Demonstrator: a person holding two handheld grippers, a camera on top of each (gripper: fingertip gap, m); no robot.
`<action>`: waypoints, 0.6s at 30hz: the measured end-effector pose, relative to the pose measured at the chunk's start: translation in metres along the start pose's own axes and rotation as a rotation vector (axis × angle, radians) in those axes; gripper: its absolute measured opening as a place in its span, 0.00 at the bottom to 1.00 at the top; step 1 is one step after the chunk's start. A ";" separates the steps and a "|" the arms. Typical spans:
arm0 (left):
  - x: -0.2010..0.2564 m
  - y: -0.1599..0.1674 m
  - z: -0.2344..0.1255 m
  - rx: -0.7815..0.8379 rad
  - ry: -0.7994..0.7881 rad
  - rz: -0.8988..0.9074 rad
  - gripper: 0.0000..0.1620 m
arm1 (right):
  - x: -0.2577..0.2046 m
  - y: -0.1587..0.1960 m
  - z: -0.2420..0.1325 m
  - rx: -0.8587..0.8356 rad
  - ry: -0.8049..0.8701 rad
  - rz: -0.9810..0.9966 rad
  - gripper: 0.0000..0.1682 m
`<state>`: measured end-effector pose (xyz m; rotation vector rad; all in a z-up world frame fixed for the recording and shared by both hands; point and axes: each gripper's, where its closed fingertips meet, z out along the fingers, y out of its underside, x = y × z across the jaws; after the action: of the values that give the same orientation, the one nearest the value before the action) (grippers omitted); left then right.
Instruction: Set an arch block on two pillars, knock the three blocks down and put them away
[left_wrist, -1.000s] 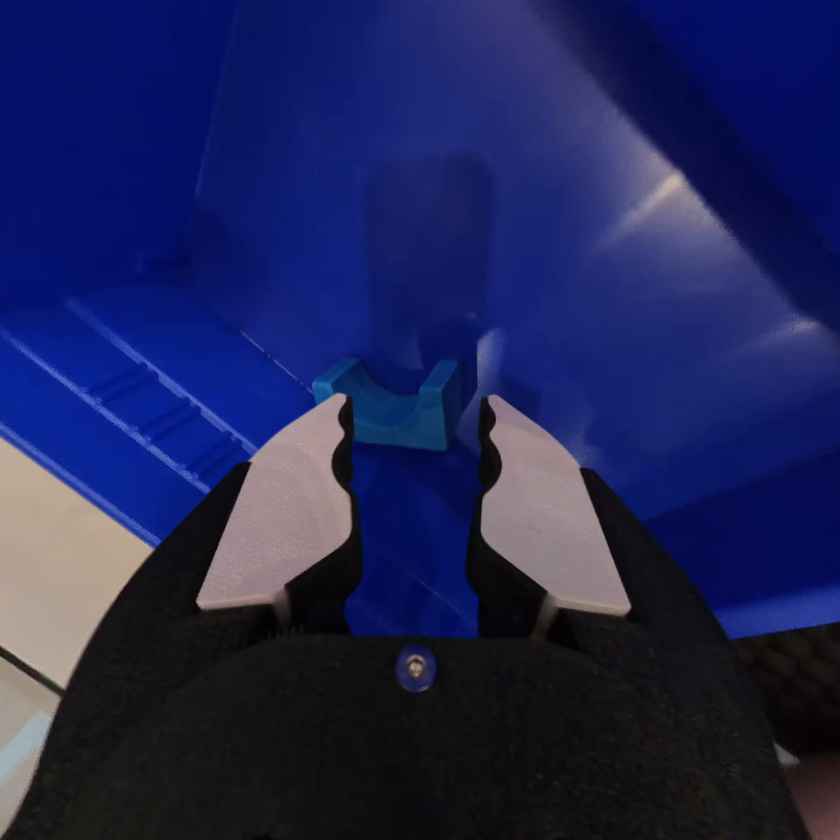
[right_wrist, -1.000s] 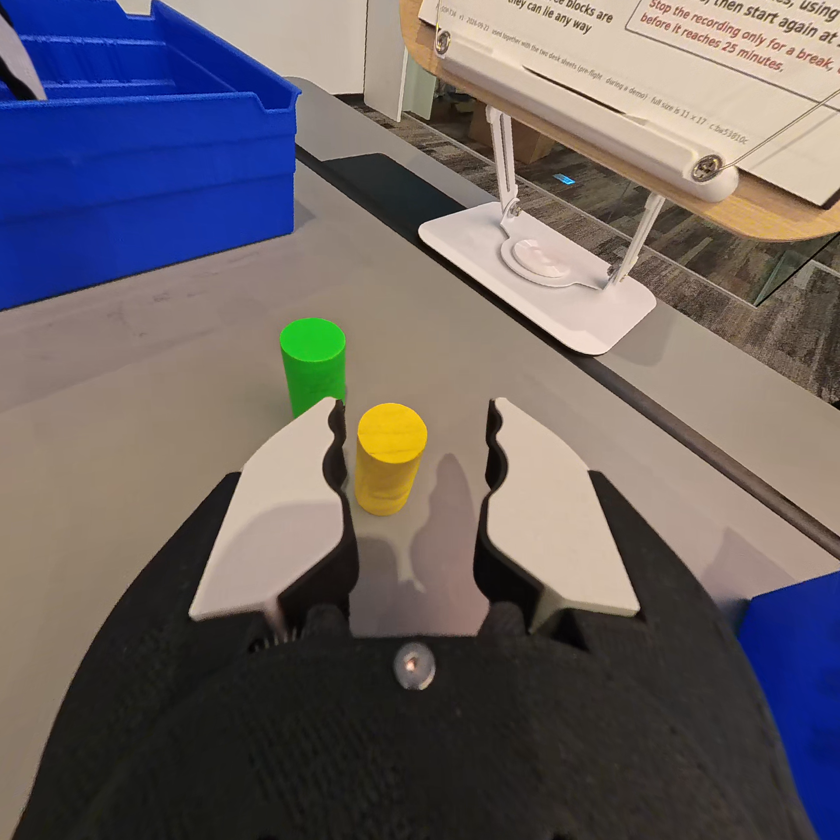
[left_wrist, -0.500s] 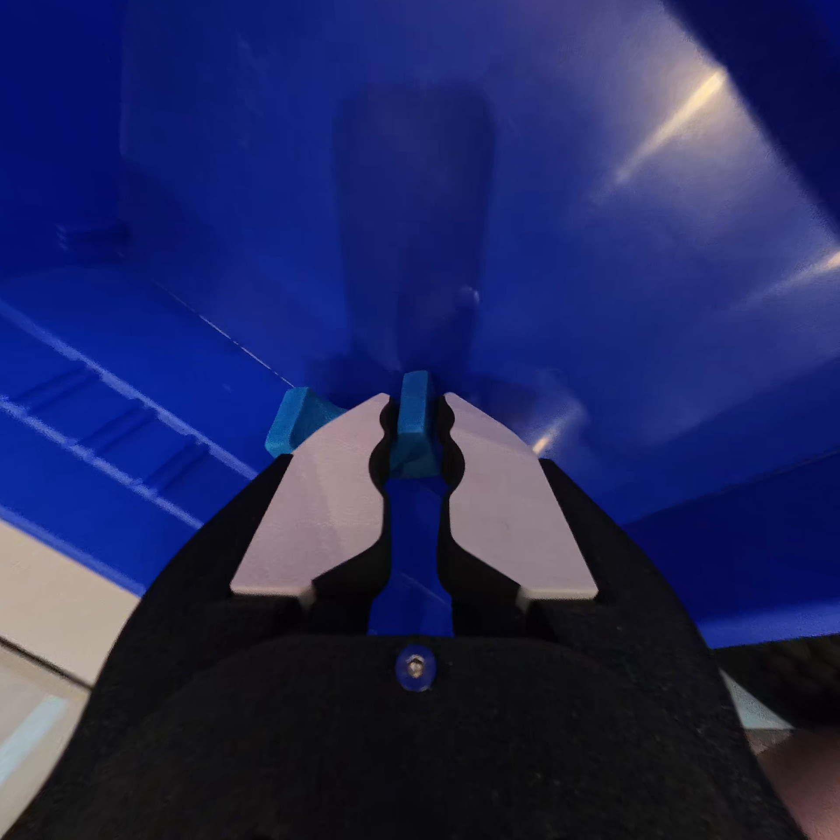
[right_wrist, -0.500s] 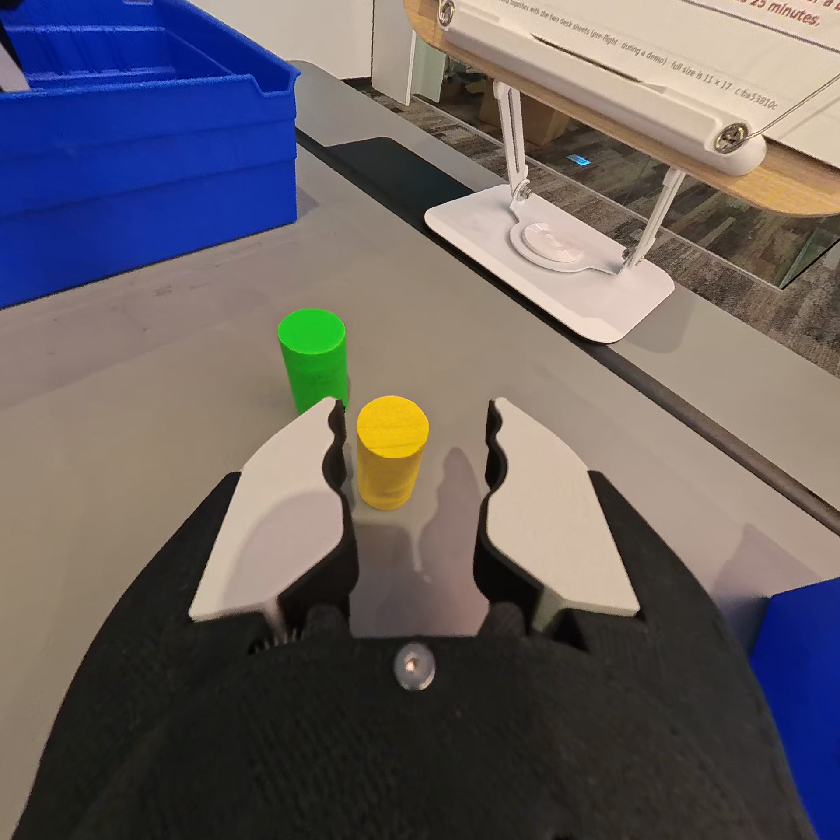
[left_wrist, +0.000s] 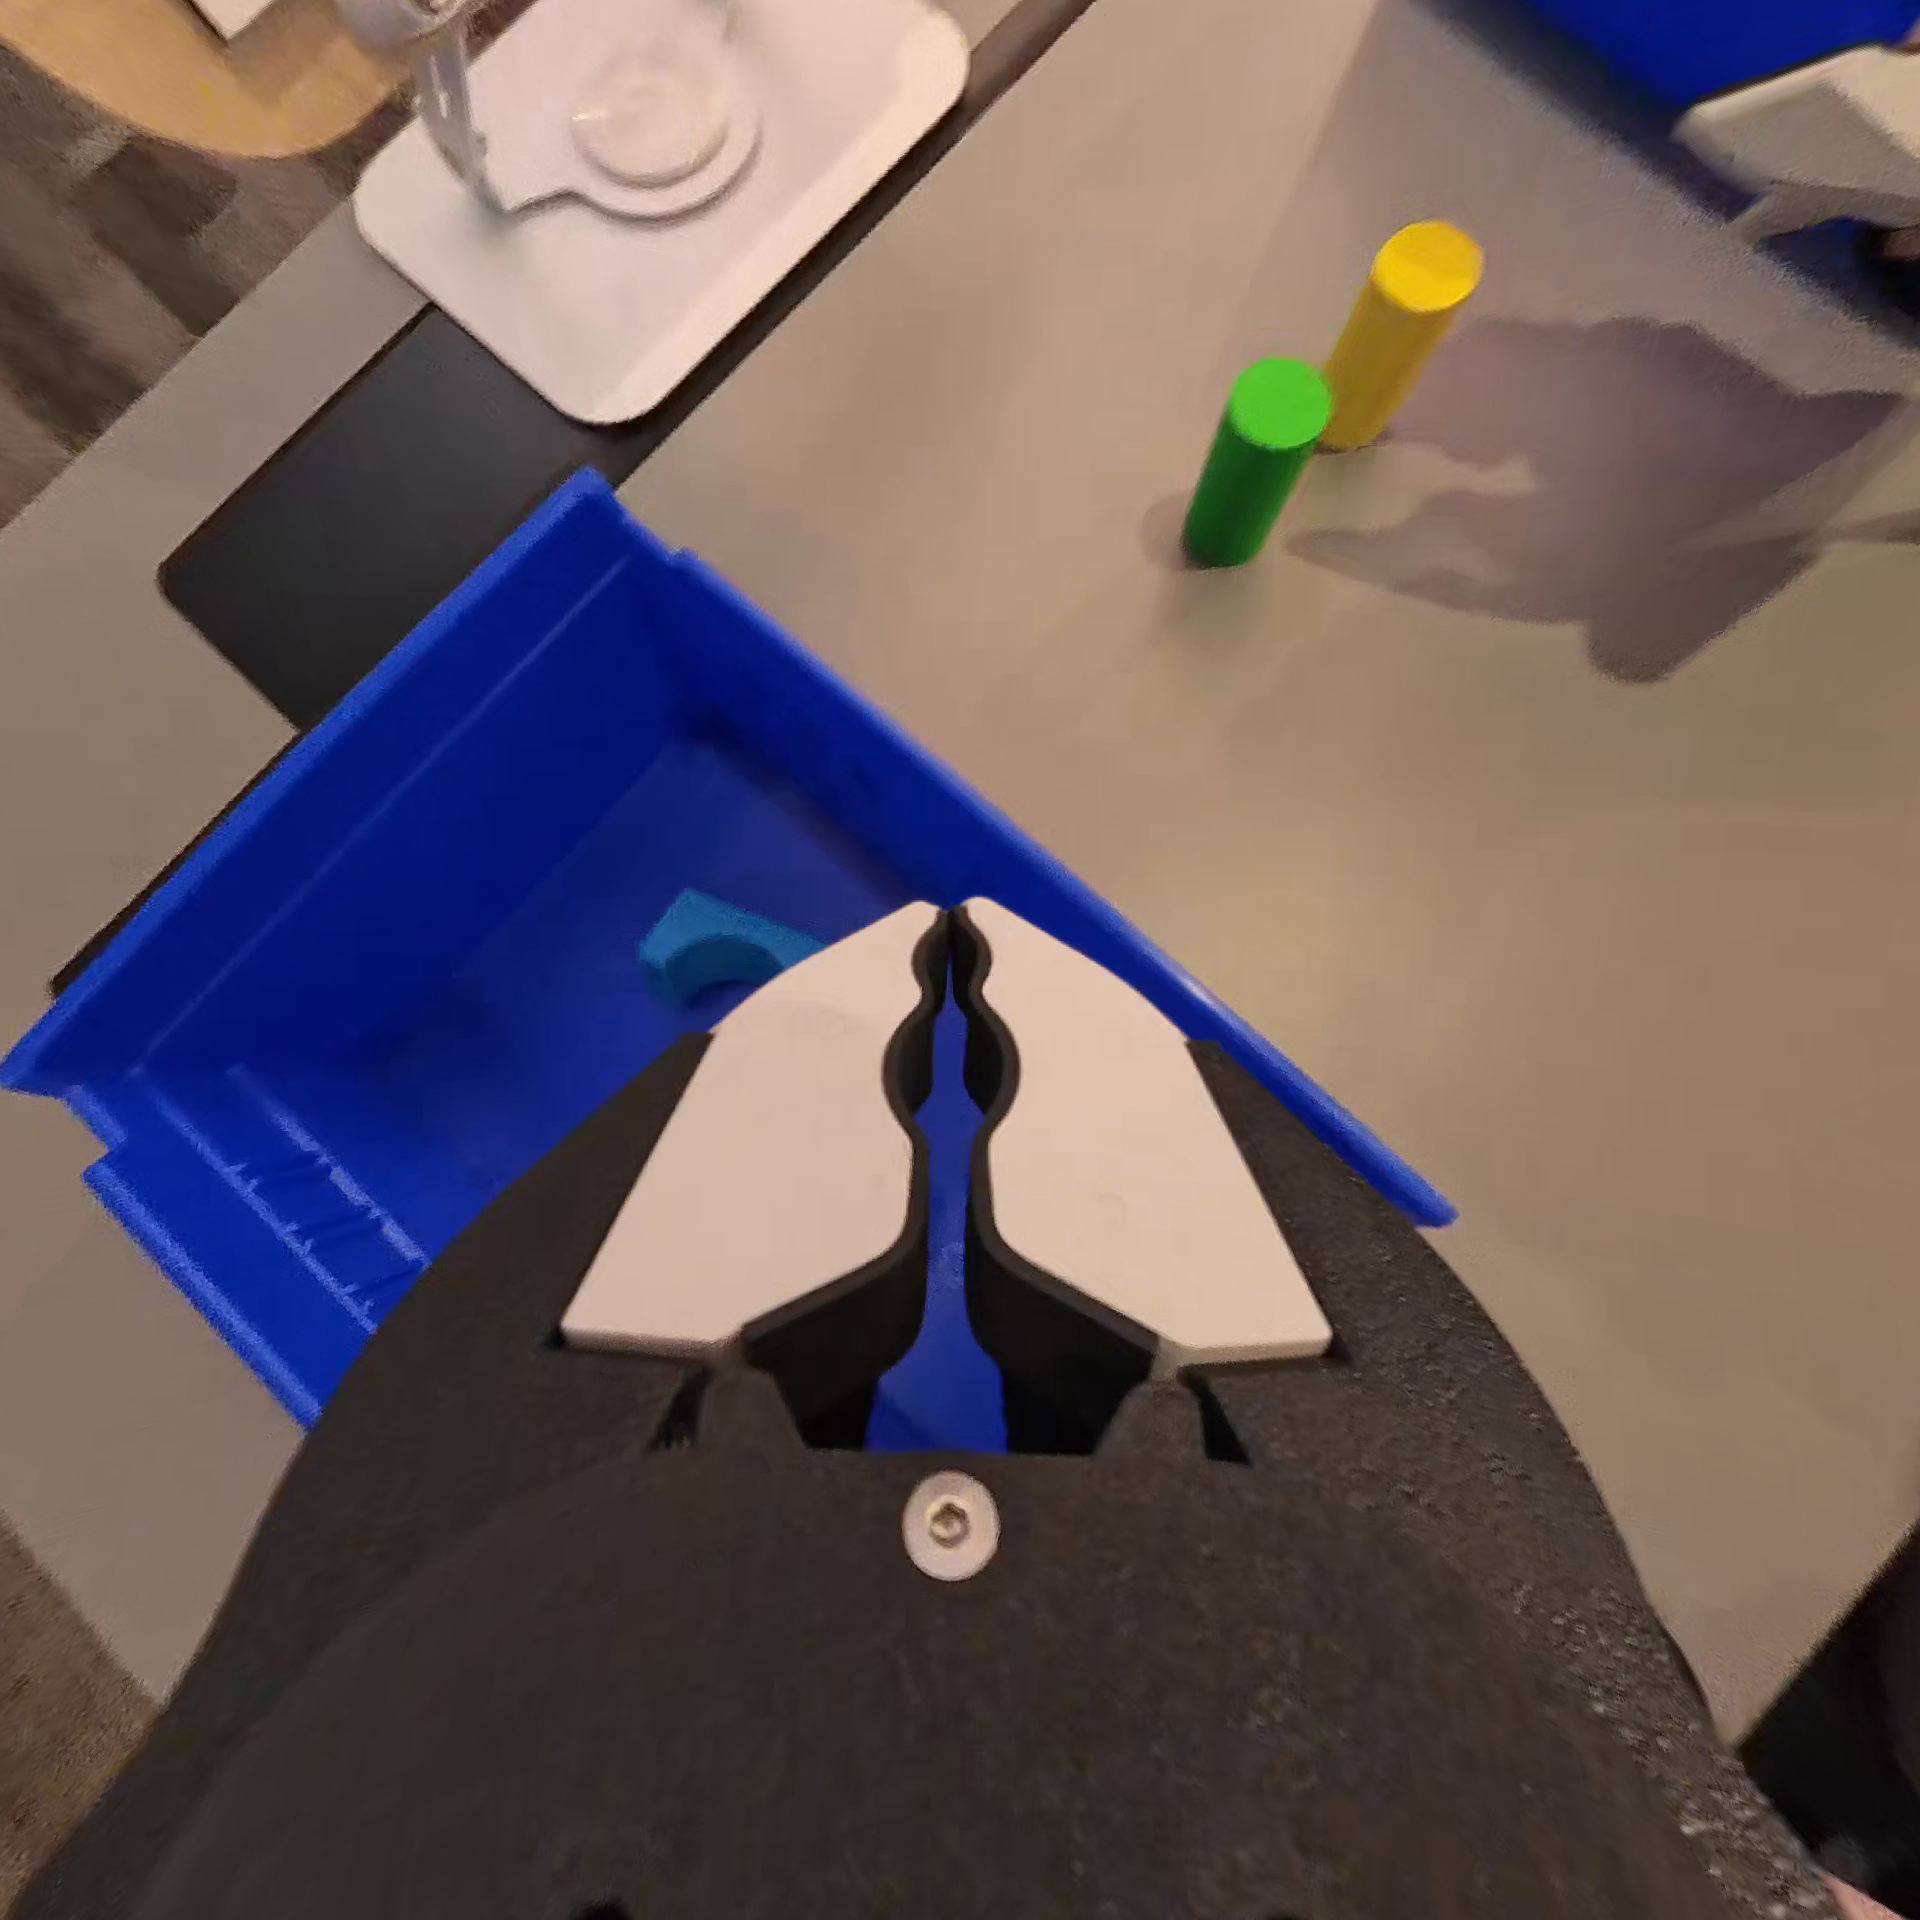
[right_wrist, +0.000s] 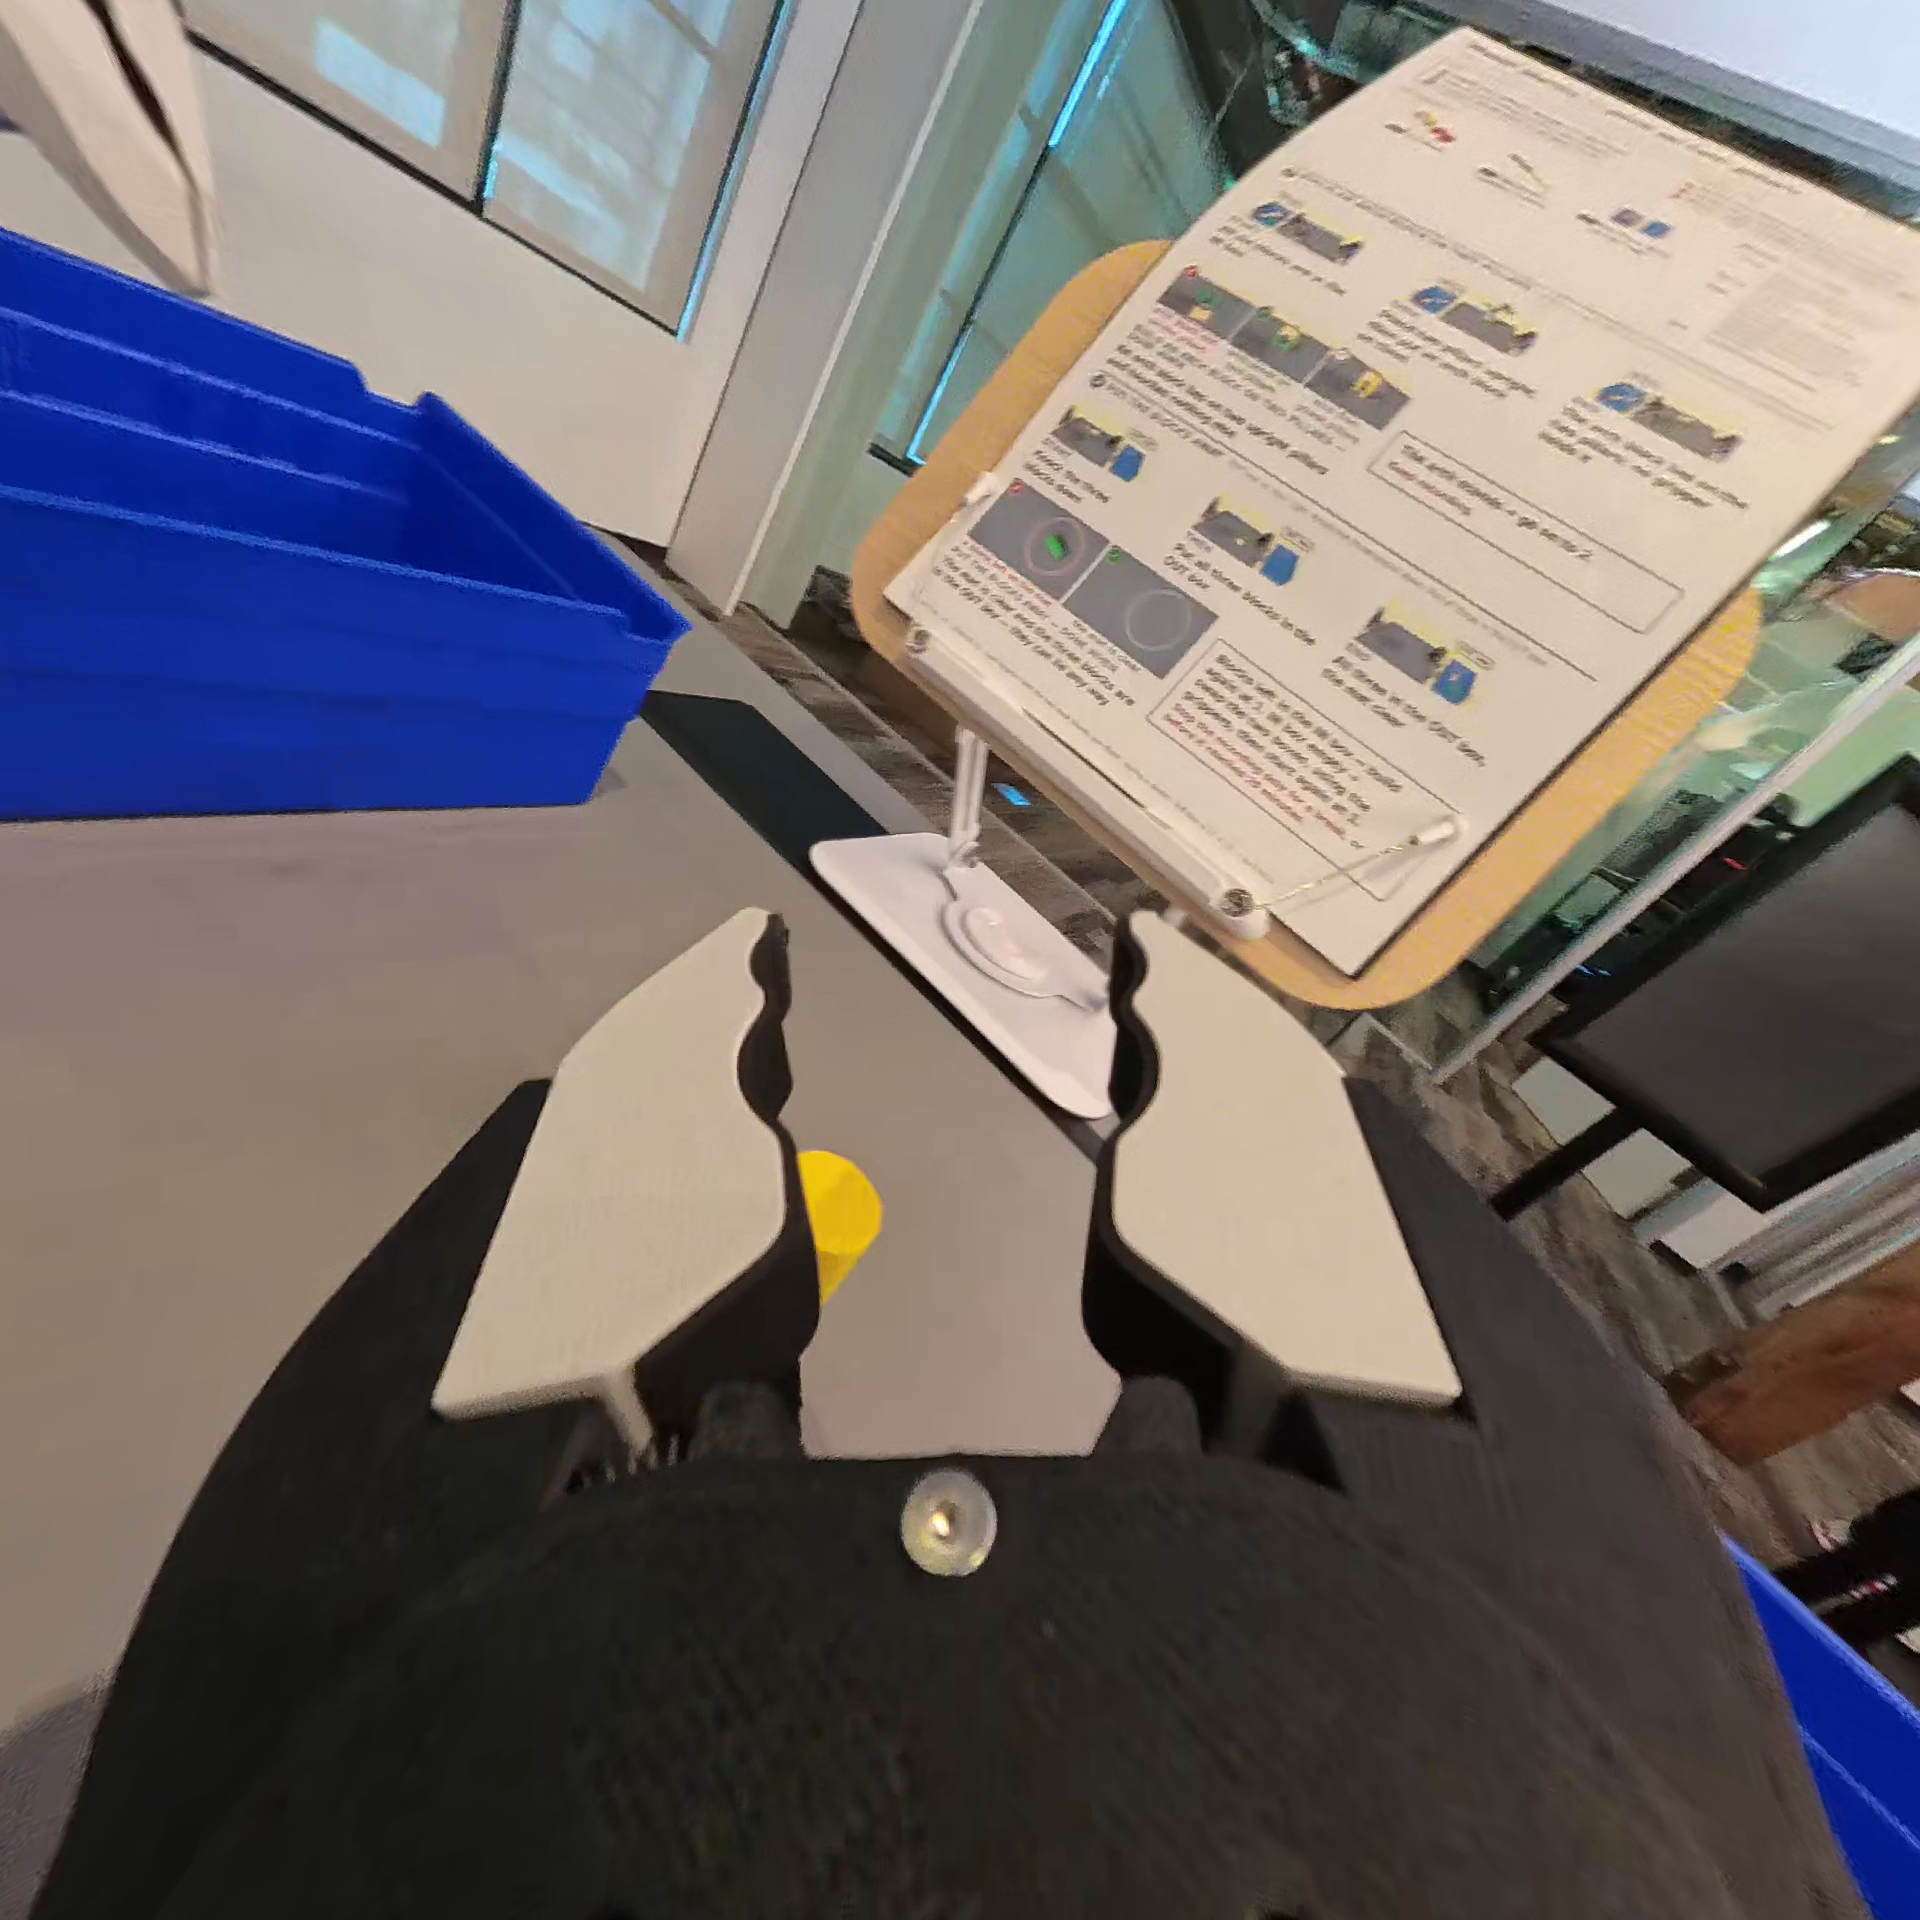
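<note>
Since the earlier frame my left claw (left_wrist: 948, 914) has lifted from the bin (left_wrist: 436, 790), pinched empty; the arch (left_wrist: 717, 956) lies inside. My right claw (right_wrist: 945, 945) gapes over the yellow pillar (right_wrist: 840, 1210). Risk: it could topple the pillars.

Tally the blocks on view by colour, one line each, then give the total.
Green cylinder block, upright on the table: 1
Yellow cylinder block, upright beside it: 1
Light blue arch block, lying in the blue bin: 1
Total: 3

white stand (right_wrist: 1013, 966), instruction sheet (right_wrist: 1382, 499), grey table (left_wrist: 1351, 935), dark monitor (right_wrist: 1756, 1039)
</note>
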<state>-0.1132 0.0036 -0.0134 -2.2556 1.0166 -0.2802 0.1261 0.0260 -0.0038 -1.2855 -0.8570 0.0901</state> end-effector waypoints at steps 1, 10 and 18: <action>-0.006 0.001 0.003 0.002 -0.026 -0.010 0.00 | -0.005 0.001 0.001 -0.008 -0.020 0.006 0.36; -0.052 0.054 0.047 -0.145 0.047 -0.534 0.41 | -0.017 0.034 0.013 -0.145 -0.109 0.037 0.36; -0.071 0.097 0.083 -0.398 -0.149 -0.558 0.32 | -0.024 0.042 0.016 -0.188 -0.132 0.010 0.36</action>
<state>-0.1831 0.0463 -0.1346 -2.8486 0.3658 -0.1440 0.1166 0.0402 -0.0515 -1.4724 -0.9899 0.1046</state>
